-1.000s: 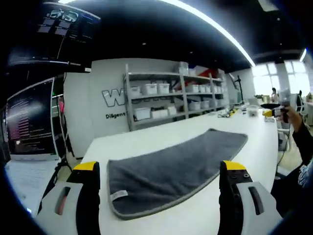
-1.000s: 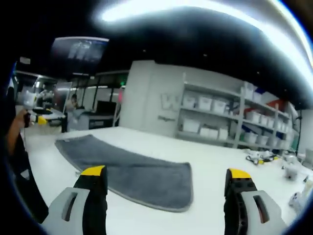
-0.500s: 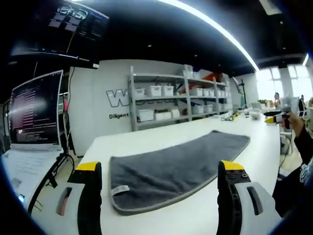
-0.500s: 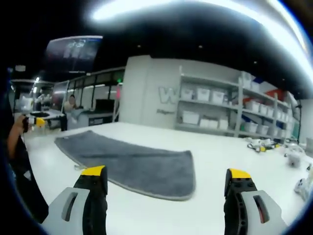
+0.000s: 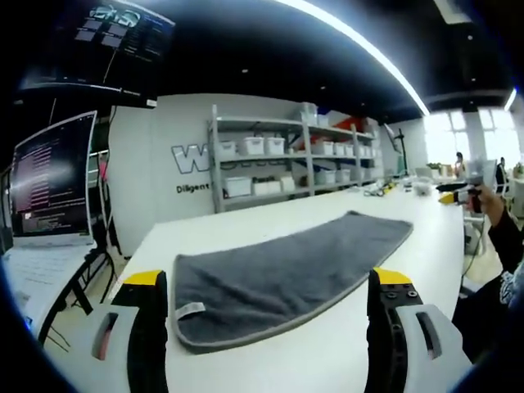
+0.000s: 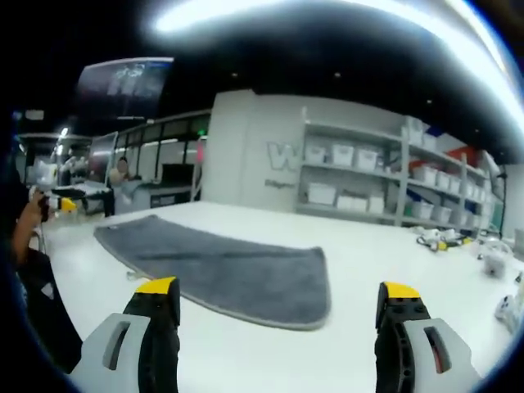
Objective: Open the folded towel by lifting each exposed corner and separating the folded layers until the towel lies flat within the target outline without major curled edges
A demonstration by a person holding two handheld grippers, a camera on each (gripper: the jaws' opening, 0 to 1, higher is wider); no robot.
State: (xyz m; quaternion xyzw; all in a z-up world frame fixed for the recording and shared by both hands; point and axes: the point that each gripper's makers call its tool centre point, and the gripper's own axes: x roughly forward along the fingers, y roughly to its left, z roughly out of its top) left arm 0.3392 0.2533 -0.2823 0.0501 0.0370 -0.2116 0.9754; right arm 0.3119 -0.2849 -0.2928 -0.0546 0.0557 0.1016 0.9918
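Observation:
A long grey towel (image 5: 286, 274) lies spread on the white table (image 5: 246, 225), one short end near me with a small white label (image 5: 190, 310) at its left corner. My left gripper (image 5: 266, 323) is open just short of that near end, nothing between its jaws. From the other side the towel (image 6: 221, 266) stretches away to the left, its rounded short end closest. My right gripper (image 6: 278, 327) is open in front of that end, apart from the cloth. The other gripper (image 5: 467, 190) shows far right in a hand.
Grey shelving with white bins (image 5: 278, 160) lines the back wall. A monitor (image 5: 49, 184) stands at the left. Small objects (image 6: 442, 240) lie on the table's far right part. A person's arm (image 6: 24, 237) is at the left edge.
Both views shifted slightly as the hands moved; the towel lies as before and both grippers stay open.

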